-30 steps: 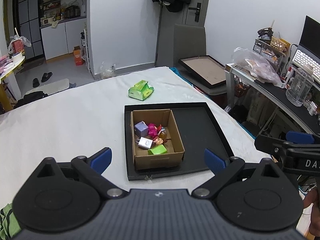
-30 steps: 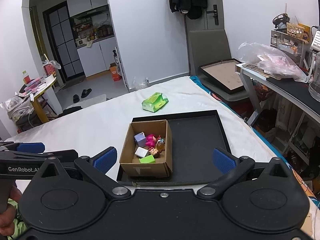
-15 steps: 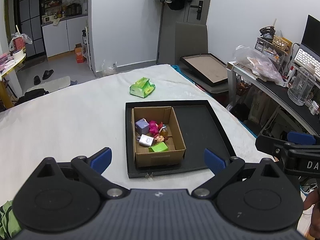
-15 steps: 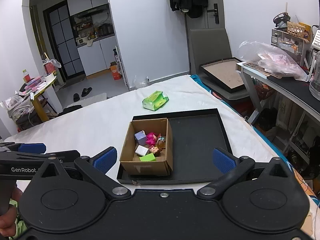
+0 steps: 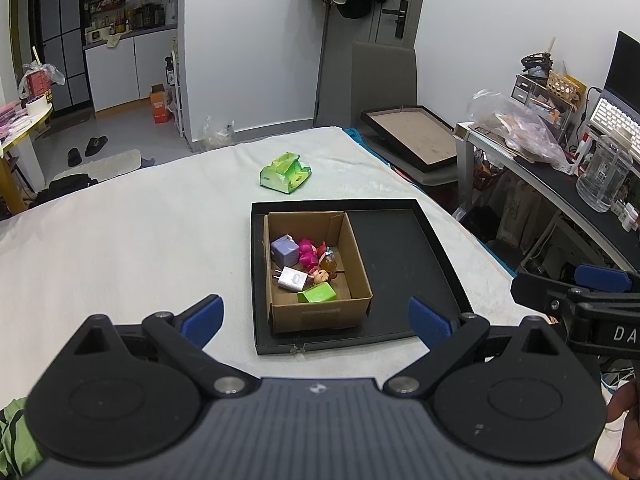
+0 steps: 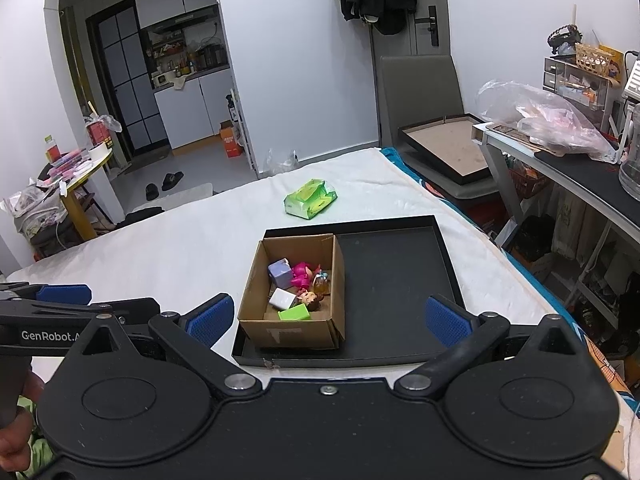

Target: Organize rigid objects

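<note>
Left wrist view: the left gripper (image 5: 316, 314) has its jaws spread wide and empty, as does the right gripper (image 6: 330, 314). Just beyond both jaws, the brown cardboard box (image 5: 320, 312) holding small plastic toys (image 5: 304, 264) sits in the black shallow tray (image 5: 400, 256). This fits either toys already gathered or awaiting sorting.
</note>
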Demonstrator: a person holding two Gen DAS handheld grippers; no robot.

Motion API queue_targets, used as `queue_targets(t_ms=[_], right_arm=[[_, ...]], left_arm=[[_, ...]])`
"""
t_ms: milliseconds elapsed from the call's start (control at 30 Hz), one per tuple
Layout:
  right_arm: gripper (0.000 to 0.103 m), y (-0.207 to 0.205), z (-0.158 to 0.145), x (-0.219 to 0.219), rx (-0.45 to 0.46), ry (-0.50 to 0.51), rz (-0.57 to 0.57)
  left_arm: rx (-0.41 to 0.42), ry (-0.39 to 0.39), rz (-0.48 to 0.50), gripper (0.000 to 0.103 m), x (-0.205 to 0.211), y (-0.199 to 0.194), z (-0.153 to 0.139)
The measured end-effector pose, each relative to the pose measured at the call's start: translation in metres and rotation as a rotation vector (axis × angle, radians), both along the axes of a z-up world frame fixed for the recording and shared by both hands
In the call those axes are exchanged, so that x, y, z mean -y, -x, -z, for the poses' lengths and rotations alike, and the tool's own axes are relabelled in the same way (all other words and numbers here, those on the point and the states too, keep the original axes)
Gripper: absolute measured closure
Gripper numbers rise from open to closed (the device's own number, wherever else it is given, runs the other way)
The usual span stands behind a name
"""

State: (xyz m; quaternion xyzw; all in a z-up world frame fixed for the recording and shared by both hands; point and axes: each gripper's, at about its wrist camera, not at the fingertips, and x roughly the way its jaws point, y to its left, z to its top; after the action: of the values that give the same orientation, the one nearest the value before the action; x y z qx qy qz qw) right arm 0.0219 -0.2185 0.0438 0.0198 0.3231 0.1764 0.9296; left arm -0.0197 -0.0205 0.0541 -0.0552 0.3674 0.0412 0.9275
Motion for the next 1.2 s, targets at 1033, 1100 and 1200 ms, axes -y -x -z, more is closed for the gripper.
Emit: queue_targets(t_ms=[1033,1100,1200], right_arm=[[0.000,0.0009,-0.0025,0.0000,0.002,0.013,0.008],[0.000,0.0014,-0.0033,-0.0008,0.002,0.014,0.005],[0.000,0.0015,-0.0037,-0.0016,0.001,0.016,0.005]], left_arm=[[-0.008,0.008,-0.001,0.005,-0.0004,-0.0030,-0.0014],[-0.009,0.007,-0.001,0.005,-0.0005,-0.0034,-0.0018],[-0.007,0.007,-0.002,0.005,-0.0004,-0.0033,-0.0020]])
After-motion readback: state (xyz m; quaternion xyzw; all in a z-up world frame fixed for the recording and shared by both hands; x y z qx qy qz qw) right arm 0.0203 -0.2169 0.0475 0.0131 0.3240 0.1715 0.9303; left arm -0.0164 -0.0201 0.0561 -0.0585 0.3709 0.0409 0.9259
